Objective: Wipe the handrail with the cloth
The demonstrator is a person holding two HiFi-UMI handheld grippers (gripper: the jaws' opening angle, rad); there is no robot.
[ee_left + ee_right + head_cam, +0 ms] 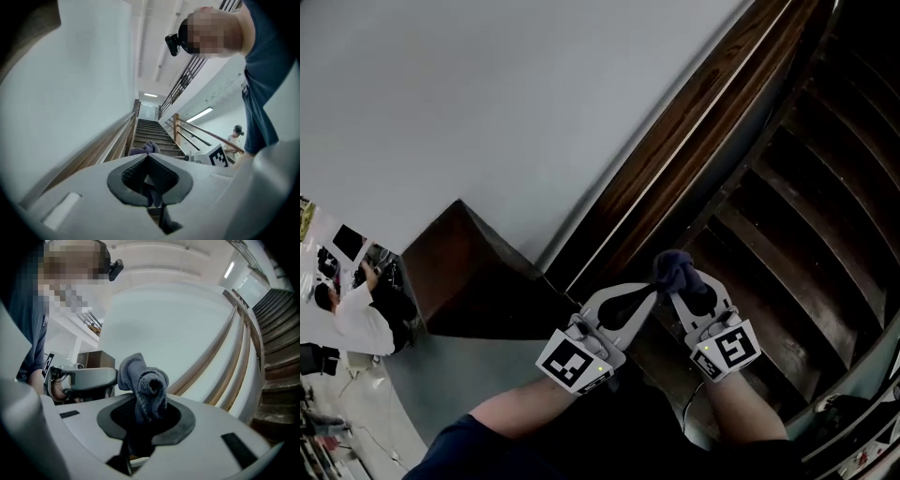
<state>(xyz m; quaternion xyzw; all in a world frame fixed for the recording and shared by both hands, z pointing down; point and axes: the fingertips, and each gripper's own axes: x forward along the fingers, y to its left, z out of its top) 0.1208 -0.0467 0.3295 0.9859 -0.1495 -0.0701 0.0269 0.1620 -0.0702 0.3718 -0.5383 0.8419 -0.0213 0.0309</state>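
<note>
- Far left, below: a person in a white top (pixel 352 319) beside a desk (pixel 321 246) with dark screens; nothing on them is readable.
- Pale grey wall (pixel 487 94) fills the upper left. A dark brown block (pixel 464 272) stands at its foot.
- Wooden handrail (pixel 694 117) runs along the wall, rising from near centre to far right. It also shows in the left gripper view (pixel 117 136) and the right gripper view (pixel 220 348).
- Left gripper (pixel 652 292): tongs clenched, tips meeting (pixel 148 156). A grey-blue strip is pinched between the pads, with the cloth bunched just past the tips. Its marker cube (pixel 572 361) carries a black-and-white square code, no letters.
- Cloth (pixel 675 267), dark grey-blue, crumpled, is held between the two grippers near the lower end of the handrail. Contact with the rail cannot be told.
- Right gripper (pixel 675 292): tongs clenched on the cloth, which sticks up in a rolled wad out of the pads (pixel 143 380). Its marker cube (pixel 729 349) bears another square code.
- Right: dark wooden stairs (pixel 806 187) climb to the far right.
</note>
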